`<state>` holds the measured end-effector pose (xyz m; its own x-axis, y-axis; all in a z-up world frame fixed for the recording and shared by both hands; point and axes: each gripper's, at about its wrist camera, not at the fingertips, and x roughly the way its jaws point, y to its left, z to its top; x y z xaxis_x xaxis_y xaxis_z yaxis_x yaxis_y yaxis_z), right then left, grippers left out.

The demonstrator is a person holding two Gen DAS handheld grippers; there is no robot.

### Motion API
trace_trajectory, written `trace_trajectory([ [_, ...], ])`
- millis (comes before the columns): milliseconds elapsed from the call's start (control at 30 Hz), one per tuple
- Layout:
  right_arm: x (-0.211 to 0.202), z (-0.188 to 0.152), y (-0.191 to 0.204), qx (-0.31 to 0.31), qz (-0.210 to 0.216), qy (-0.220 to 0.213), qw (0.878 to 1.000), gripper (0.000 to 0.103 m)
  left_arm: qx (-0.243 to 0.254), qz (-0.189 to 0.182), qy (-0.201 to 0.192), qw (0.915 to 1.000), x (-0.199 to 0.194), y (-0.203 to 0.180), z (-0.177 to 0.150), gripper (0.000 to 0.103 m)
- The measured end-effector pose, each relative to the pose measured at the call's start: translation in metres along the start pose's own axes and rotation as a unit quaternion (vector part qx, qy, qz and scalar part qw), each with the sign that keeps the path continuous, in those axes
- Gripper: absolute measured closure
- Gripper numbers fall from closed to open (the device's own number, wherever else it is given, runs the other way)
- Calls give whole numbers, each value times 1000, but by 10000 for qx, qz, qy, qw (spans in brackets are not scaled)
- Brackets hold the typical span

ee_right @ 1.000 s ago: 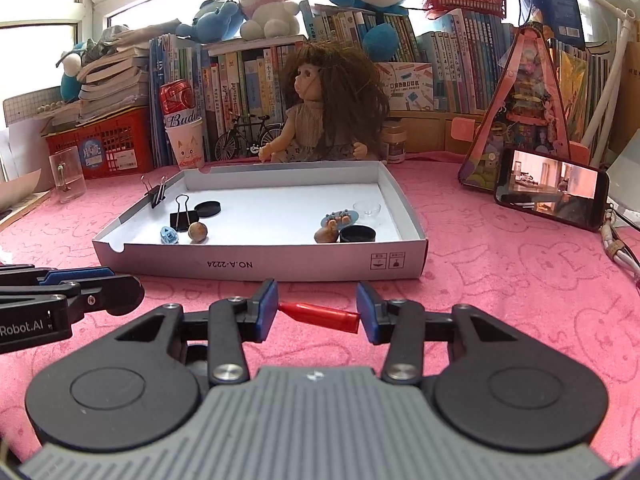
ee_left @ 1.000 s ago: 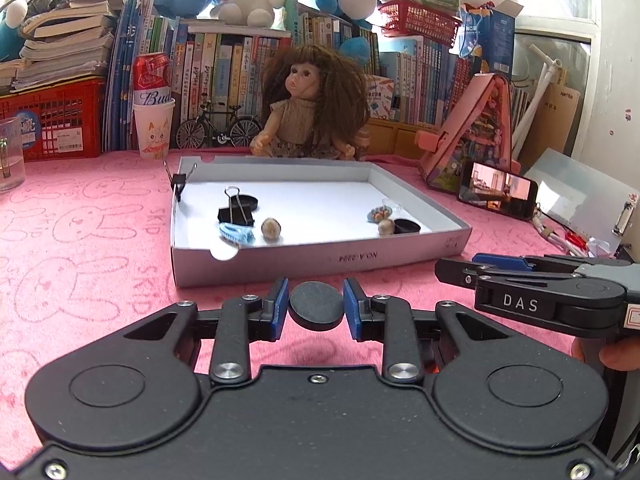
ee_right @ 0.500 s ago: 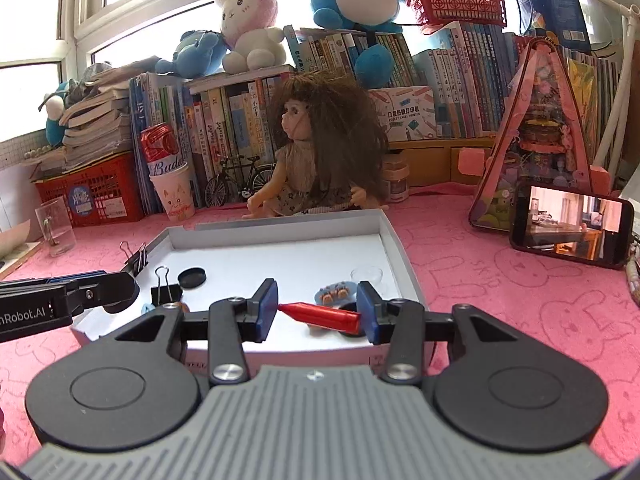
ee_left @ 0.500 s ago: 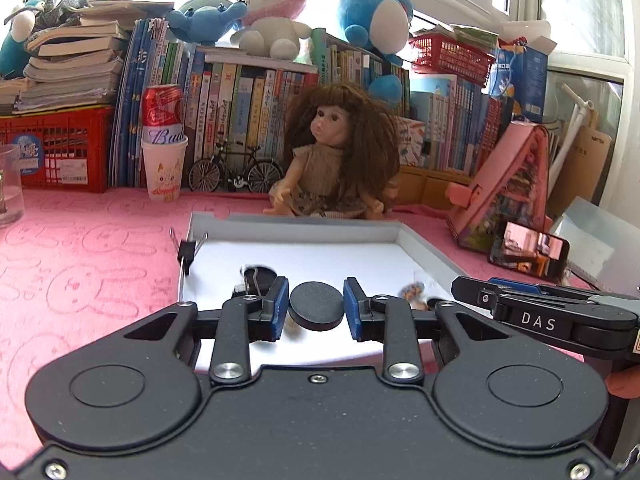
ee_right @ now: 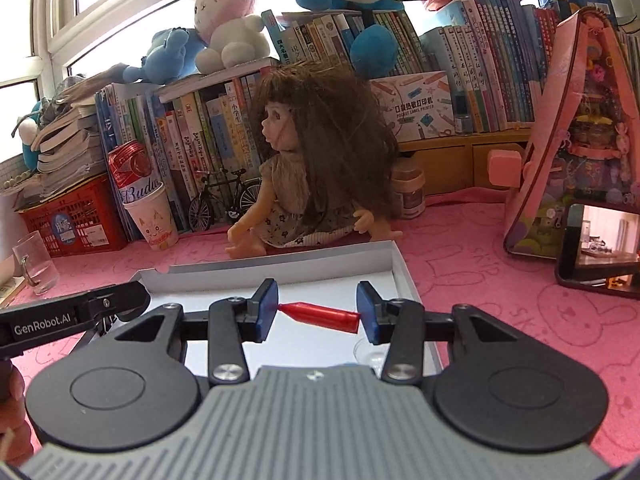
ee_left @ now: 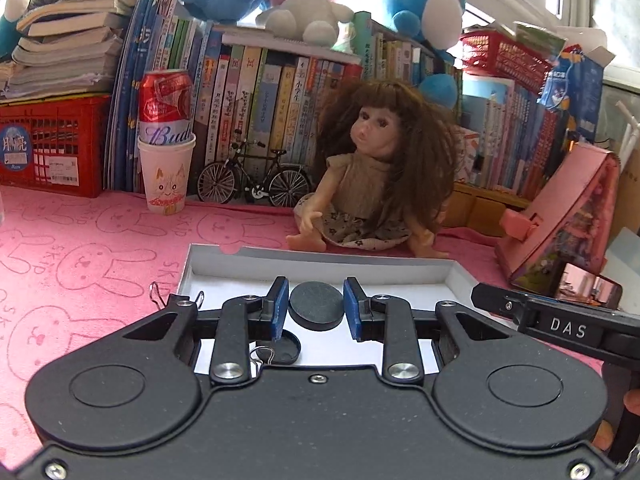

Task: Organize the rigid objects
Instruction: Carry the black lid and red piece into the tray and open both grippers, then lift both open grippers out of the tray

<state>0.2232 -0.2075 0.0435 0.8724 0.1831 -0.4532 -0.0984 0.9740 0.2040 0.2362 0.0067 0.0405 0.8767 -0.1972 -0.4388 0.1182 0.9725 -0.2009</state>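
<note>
- Grippers first: the left gripper (ee_left: 316,309) has its blue pads squeezed onto a flat black disc (ee_left: 316,306), jaws only a little way apart, the disc sitting edge-to-edge between them.
- Right gripper (ee_right: 317,312) is a bit wider and clamped end-to-end on a small red cone-tipped piece (ee_right: 320,317), pointed end against the left pad, blunt end against the right.
- Both held bits hang over the white tray (ee_right: 403,276) on the pink rabbit-print desk (ee_left: 80,256), disc toward the tray's left half, red piece toward its right half.
- Down in the tray under the left gripper: a second black disc (ee_left: 289,351) lying flat with a binder clip's wire loop (ee_left: 262,356) just beside it. Another binder clip (ee_left: 160,294) is on the tray's left edge.
- Near the tray's right edge there's a clear little cup thing (ee_right: 370,354), mostly hidden by the right gripper's finger.
- Just past the tray's far edge sits a doll (ee_left: 372,168) with big brown hair.
- Further back along the desk's far edge: toy bicycle (ee_left: 254,182), paper cup with a red can (ee_left: 165,108) stuck in it, red crate (ee_left: 52,144), row of books (ee_left: 256,92) with plush toys on top.
- Off to the right: pink toy house (ee_right: 576,128) and a phone (ee_right: 600,248) leaning on it.
</note>
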Motion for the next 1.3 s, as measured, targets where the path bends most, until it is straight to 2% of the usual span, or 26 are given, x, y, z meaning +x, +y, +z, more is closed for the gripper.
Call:
trace_trajectory([
  [267,35,0,-5,294,158,432,9985,55,-42,261,397,9989,31,10,-8,75],
  [367,42,-1,-6,363,178,563,9976,55,-160,227,515,9983,36,16,-7,75],
  [633,51,-4,-4,334,81,767,9965,54,-134,369,925,9949,47,17,-4,75],
  [867,54,-4,-3,315,77,880,9956,52,-76,390,1056,9936,49,14,-3,74],
  [933,51,-3,-3,344,88,852,9957,45,-71,357,1033,9940,46,13,-1,63],
  [1000,45,-2,-2,346,153,784,9962,35,-58,279,982,9948,40,11,0,57],
  [1067,38,-1,-1,311,204,707,9968,31,26,180,902,9958,31,7,2,52],
  [1133,29,0,1,257,257,626,9974,28,145,146,792,9966,21,3,2,42],
  [1300,2,-1,7,-1,407,423,9983,19,306,71,651,9974,-6,-4,-2,35],
])
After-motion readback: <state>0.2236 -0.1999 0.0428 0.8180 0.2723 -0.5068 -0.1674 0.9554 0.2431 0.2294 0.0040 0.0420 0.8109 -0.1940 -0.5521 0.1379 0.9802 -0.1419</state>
